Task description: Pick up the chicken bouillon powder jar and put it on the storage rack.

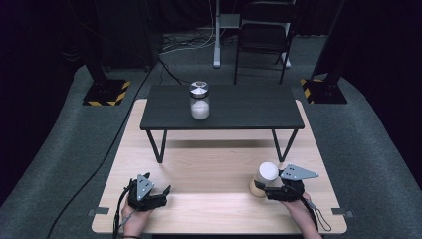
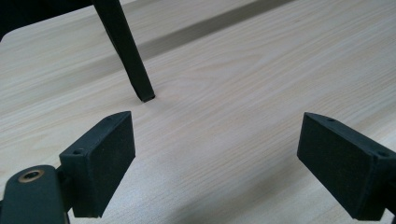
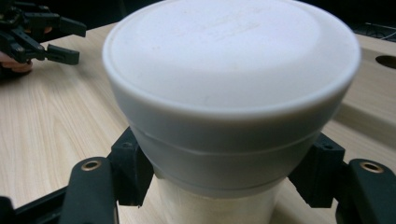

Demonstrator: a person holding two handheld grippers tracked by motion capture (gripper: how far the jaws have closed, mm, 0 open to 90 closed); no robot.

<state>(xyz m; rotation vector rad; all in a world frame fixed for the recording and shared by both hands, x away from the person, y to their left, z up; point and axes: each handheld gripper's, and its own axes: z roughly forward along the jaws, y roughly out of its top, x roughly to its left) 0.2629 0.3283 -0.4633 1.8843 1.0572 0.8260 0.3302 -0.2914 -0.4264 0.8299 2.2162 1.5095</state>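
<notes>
Right hand-held gripper (image 1: 272, 188) clamped around a tan container with a white lid (image 1: 265, 178), near right part of the pale wood bench (image 1: 214, 169). Left hand-held gripper (image 1: 160, 191) released, jaws spread wide over bare wood, holding nothing. Glass jar (image 1: 199, 100) with white contents stands on the small black table (image 1: 239, 107) farther back.

Black shelf (image 1: 239, 107) and its legs (image 1: 160, 145) block forward passage.
</notes>
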